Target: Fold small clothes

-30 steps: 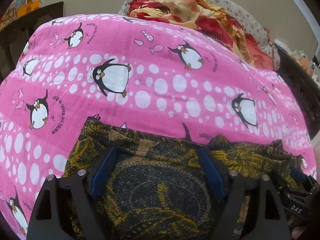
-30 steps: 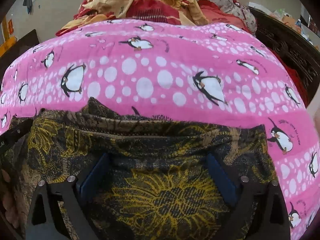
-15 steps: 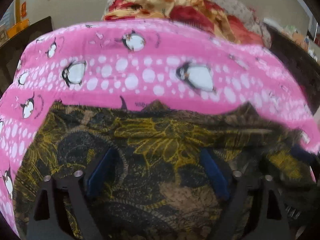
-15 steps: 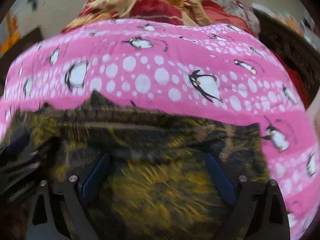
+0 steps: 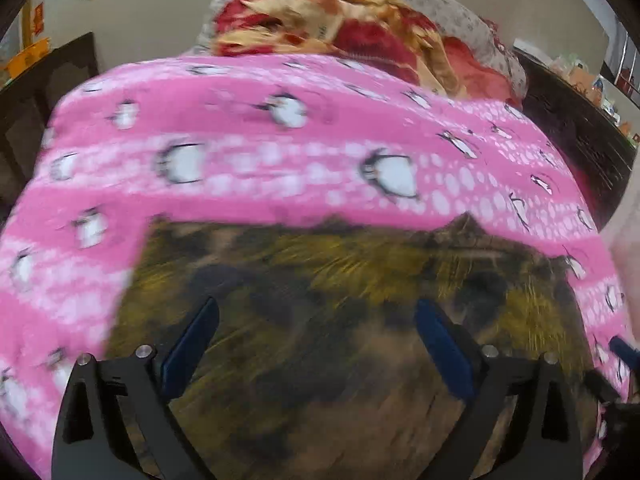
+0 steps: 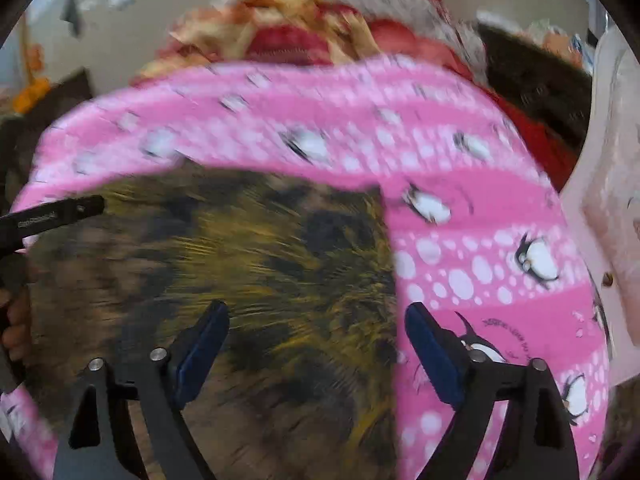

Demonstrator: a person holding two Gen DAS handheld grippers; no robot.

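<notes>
Dark brown-and-yellow patterned garment [image 5: 320, 320] flat on pink penguin-print bedsheet [image 5: 280, 140], beneath wide-open, empty left gripper [image 5: 316, 344] and right gripper [image 6: 316, 344].

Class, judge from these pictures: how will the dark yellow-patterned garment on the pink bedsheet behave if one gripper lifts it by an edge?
The garment lies flat with a peaked, uneven far edge, so it probably droops. It looks thin, likely light. The bedsheet may drag along.

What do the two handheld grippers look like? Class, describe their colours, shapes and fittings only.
Both the left gripper and the right gripper have two angular black fingers with triangular cut-outs and silver round bolt heads. Each of the fingers carries a flat dark blue pad on its inner face. No cables or sleeves show.
</notes>
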